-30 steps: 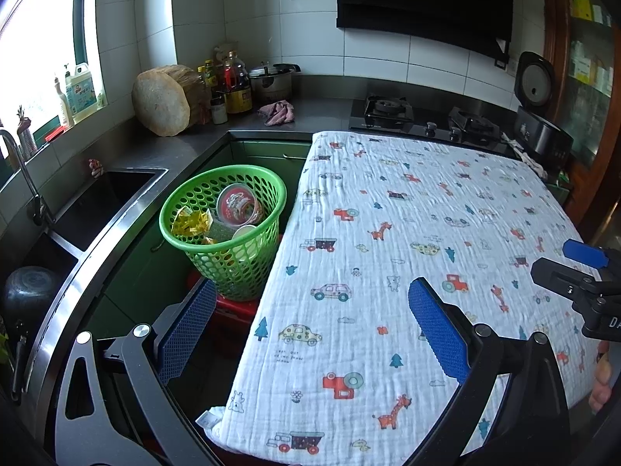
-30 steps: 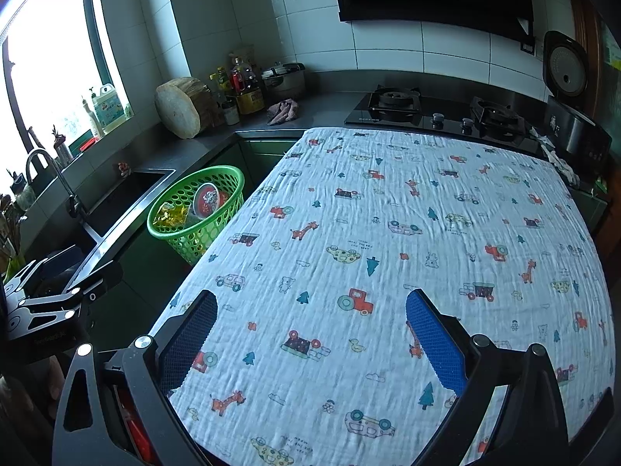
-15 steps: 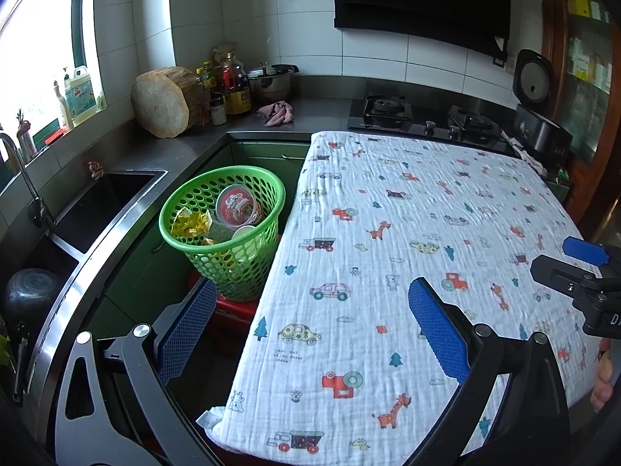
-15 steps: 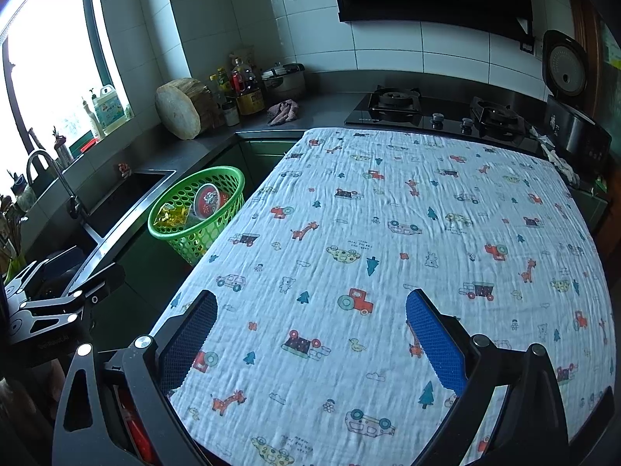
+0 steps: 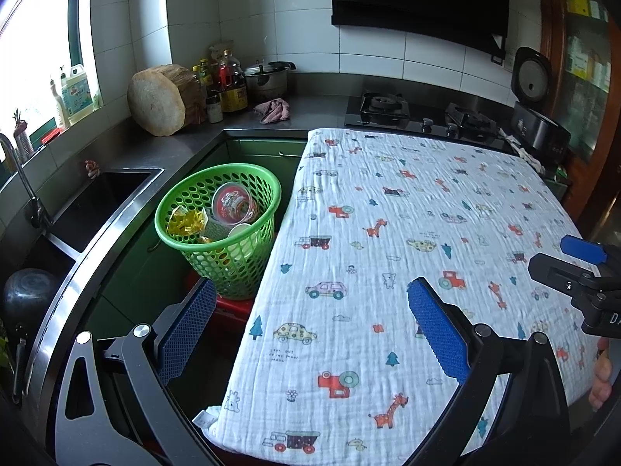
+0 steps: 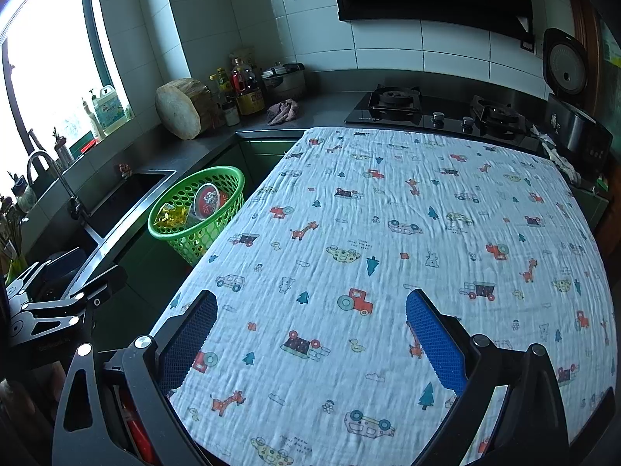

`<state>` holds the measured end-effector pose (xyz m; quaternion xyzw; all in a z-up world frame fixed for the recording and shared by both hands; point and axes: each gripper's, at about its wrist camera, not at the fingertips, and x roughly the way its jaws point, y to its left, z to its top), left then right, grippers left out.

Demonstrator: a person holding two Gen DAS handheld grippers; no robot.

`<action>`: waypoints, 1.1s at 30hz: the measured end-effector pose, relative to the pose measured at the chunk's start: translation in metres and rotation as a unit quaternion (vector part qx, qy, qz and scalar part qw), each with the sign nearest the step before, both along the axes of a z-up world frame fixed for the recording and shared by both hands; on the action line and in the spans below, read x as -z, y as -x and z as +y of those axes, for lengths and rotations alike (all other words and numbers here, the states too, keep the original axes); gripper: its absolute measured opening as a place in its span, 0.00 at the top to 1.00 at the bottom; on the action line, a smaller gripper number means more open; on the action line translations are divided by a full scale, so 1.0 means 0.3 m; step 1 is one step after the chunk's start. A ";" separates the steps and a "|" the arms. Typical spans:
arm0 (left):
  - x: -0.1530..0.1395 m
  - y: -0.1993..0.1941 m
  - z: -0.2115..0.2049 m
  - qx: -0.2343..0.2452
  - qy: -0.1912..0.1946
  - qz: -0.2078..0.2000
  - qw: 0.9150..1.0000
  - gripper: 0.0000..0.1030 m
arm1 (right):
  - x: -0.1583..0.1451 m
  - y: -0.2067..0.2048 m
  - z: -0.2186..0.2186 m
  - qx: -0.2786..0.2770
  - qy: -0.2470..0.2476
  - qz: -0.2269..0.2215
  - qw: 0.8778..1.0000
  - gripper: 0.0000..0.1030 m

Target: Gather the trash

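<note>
we hold our left claw [image 5: 310, 322] and right claw [image 6: 310, 326] released and empty above a counter covered by a cartoon-print cloth [image 6: 407, 233]. left of it, a green basket [image 5: 268, 190] holds the trash: a red-lidded cup [image 5: 234, 202], a yellow wrapper [image 5: 185, 220], and a white cup [image 5: 241, 232].
</note>
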<state>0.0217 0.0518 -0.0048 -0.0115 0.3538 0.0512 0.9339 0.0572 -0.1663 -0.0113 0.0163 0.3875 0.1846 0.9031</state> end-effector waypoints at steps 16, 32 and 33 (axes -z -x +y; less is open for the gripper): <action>0.016 -0.005 0.006 0.000 0.005 0.006 1.000 0.05 | 0.017 -0.004 0.001 0.001 0.001 0.002 1.000 0.08; 0.019 -0.006 0.008 -0.001 0.005 0.006 1.000 0.05 | 0.017 0.003 0.018 -0.001 0.001 0.003 1.000 0.08; 0.020 -0.005 0.008 -0.001 0.006 0.006 1.000 0.05 | 0.017 0.003 0.019 -0.001 0.001 0.003 1.000 0.08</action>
